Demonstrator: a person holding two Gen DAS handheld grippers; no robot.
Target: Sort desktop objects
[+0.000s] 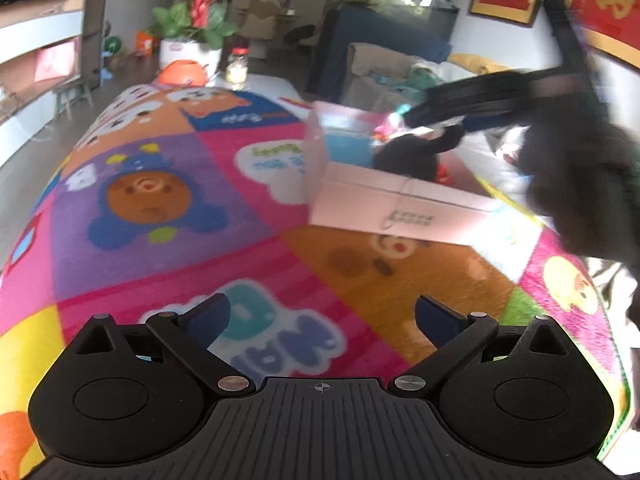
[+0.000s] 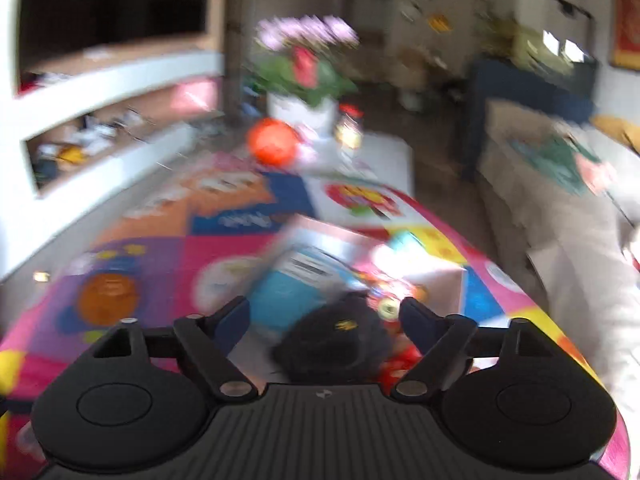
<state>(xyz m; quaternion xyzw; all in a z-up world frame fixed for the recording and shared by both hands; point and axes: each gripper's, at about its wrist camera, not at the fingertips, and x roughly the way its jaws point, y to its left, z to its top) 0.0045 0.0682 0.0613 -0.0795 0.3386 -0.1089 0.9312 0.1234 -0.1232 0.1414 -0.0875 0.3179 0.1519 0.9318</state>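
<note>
A pink cardboard box (image 1: 400, 204) stands open on the colourful play mat (image 1: 168, 240). Inside it lie a blue packet (image 1: 346, 148), a red item (image 1: 442, 176) and a black soft thing (image 1: 404, 156). My right gripper (image 1: 440, 124) hovers just over the box. In the blurred right wrist view it (image 2: 326, 308) stands open, and the black soft thing (image 2: 336, 344) with a small yellow mark lies between and below its fingers, clear of both pads. My left gripper (image 1: 322, 308) is open over the mat, in front of the box, with nothing between its fingers.
At the table's far end are a potted plant with purple flowers (image 1: 192, 8), an orange round object (image 1: 182, 72) and a glass jar (image 1: 237, 66). A dark sleeve (image 1: 580, 184) reaches in from the right. Beyond the right edge is a pale sofa (image 2: 568, 240) with a cardboard box (image 1: 380, 68).
</note>
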